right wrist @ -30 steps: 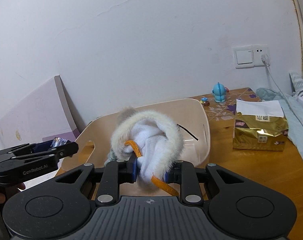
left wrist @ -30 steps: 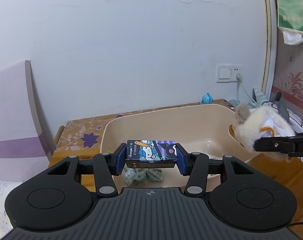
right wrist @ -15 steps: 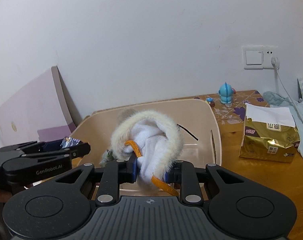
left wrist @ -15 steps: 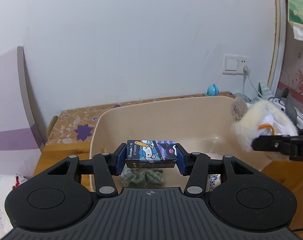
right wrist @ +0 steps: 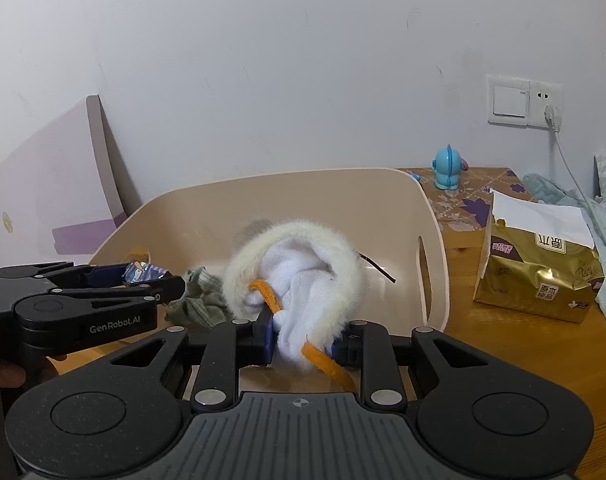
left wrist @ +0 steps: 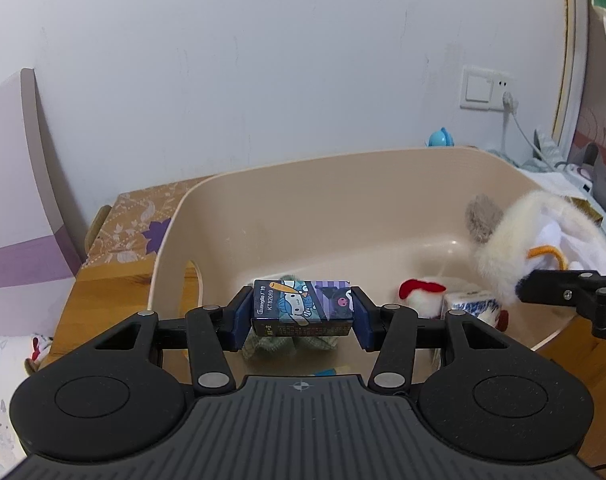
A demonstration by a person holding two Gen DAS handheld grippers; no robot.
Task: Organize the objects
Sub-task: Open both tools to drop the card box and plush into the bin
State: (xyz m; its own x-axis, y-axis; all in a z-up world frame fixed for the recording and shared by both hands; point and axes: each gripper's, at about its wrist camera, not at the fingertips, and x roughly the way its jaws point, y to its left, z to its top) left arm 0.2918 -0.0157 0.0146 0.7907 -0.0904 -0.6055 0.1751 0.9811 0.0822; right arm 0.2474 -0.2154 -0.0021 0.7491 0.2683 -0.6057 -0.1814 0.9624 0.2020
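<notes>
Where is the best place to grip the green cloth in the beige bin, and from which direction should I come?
Judging from both views, pinch a raised fold of the green cloth from above. It lies crumpled on the floor of the bin, so it offers no firm edge, and the walls block a sideways approach.

The green cloth [left wrist: 287,346] lies half hidden behind the cartoon box [left wrist: 302,307].
</notes>
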